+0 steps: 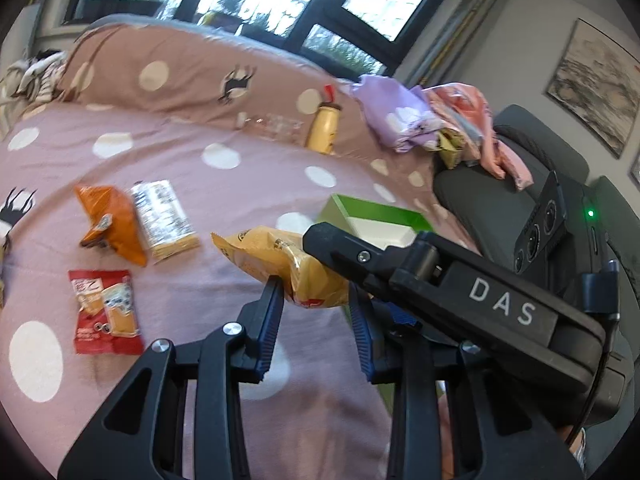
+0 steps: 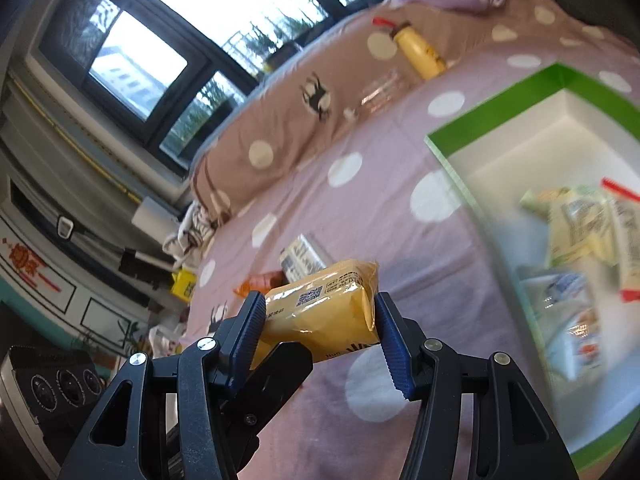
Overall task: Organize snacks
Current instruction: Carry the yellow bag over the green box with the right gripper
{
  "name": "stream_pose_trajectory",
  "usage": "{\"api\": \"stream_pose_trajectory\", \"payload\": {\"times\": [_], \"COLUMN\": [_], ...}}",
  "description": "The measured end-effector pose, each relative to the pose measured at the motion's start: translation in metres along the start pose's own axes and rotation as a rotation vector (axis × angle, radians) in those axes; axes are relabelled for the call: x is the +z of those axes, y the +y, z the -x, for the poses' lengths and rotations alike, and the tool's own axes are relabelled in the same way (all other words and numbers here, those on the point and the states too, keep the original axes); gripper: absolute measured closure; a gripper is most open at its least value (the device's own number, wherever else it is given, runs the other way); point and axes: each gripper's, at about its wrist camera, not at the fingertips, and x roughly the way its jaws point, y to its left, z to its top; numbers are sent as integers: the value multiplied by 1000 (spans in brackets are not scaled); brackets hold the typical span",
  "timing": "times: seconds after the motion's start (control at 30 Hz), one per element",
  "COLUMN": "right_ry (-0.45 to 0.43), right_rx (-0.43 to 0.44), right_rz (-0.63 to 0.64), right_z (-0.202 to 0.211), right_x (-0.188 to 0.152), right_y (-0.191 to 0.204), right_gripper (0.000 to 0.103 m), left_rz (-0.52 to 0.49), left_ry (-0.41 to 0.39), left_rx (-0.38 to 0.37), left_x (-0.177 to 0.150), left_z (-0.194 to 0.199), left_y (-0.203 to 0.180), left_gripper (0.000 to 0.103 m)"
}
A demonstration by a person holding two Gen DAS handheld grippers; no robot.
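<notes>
A yellow snack packet (image 1: 280, 264) hangs above the pink dotted bedspread (image 1: 224, 132). In the left wrist view it lies between my left gripper's (image 1: 314, 300) blue pads, and the right gripper's black body (image 1: 460, 292) crosses over it from the right. In the right wrist view my right gripper (image 2: 320, 320) is shut on the same yellow packet (image 2: 324, 316), with the left gripper's finger (image 2: 276, 376) just under it. A green-rimmed white box (image 2: 500, 104) with several snack packets inside lies to the right.
On the bedspread at left lie an orange packet (image 1: 114, 224), a silver-and-yellow packet (image 1: 164, 220) and a red packet (image 1: 104, 310). A yellow bottle (image 1: 324, 128) lies by the brown pillow (image 1: 180, 68). Clothes (image 1: 404, 116) are heaped on a dark chair (image 1: 500, 196).
</notes>
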Motion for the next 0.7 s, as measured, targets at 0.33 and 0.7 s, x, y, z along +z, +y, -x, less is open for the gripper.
{"api": "stream_pose_trajectory", "payload": {"times": [0.33, 0.7], "right_ry": [-156, -252], "right_rx": [-24, -49], "right_rz": [14, -142], "right_z": [47, 80], "right_x": [15, 32], "right_y": [-10, -67], "right_gripper": [44, 44], "left_rz": [-130, -228], "left_ry": [-41, 52], "left_rx": [-107, -200], "left_x": [14, 23], "left_z": [-5, -53], "left_y": [-43, -90], "left_gripper": [75, 75]}}
